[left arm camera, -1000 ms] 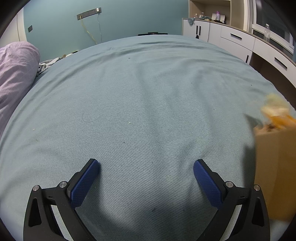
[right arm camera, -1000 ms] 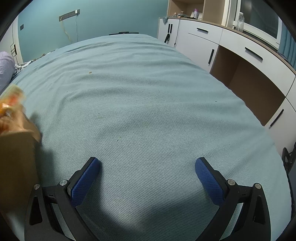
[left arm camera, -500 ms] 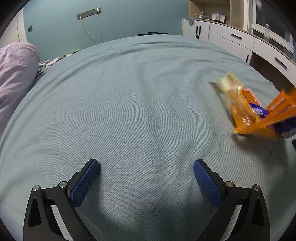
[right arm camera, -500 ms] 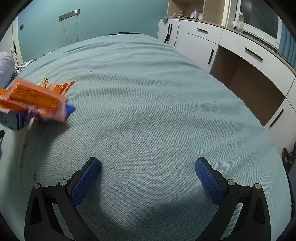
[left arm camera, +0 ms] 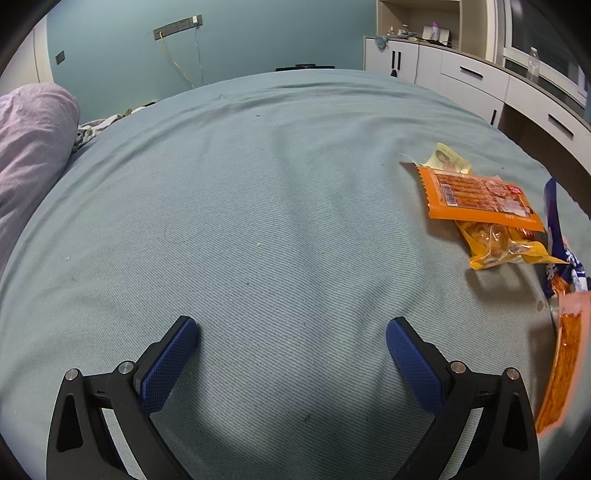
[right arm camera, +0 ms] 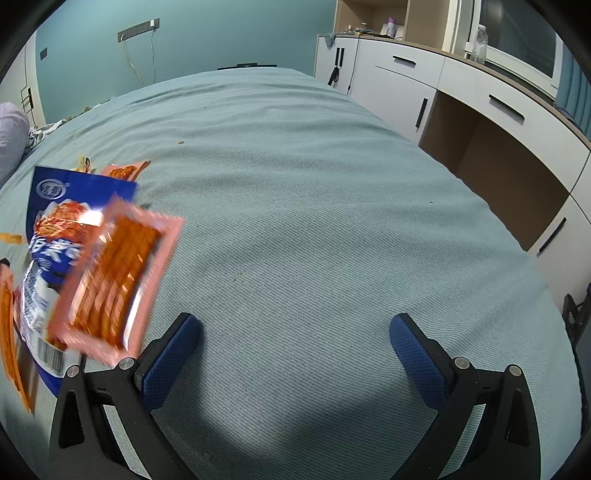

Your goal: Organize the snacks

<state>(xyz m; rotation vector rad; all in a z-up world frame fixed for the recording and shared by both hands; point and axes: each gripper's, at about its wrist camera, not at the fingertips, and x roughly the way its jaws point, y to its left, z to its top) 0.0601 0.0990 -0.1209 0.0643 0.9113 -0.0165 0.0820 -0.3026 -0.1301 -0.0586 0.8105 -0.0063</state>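
Note:
Several snack packets lie on the blue-green bedspread (left arm camera: 258,206). In the left wrist view an orange sausage packet (left arm camera: 476,197) rests on a clear yellow packet (left arm camera: 498,245), with a small pale-yellow packet (left arm camera: 448,158) behind and a blue bag (left arm camera: 561,243) at the right edge. A blurred pink-orange packet (left arm camera: 563,365) is at the far right. My left gripper (left arm camera: 291,354) stands open over bare bedspread, left of the pile. In the right wrist view the blue bag (right arm camera: 55,221) lies left, and a blurred pink-orange packet (right arm camera: 114,280) is in motion above it. My right gripper (right arm camera: 293,354) is open and holds nothing.
A lilac pillow (left arm camera: 29,144) lies at the left. White cabinets and drawers (right arm camera: 461,107) line the right side of the bed. A wall socket with hanging cables (left arm camera: 177,29) is at the far wall. A water bottle (right arm camera: 480,40) stands on the counter.
A brown bag at the edge of both views is gone and snack packets have spilled onto the bed between the grippers. One pink-orange packet is still moving. Neither gripper has moved.

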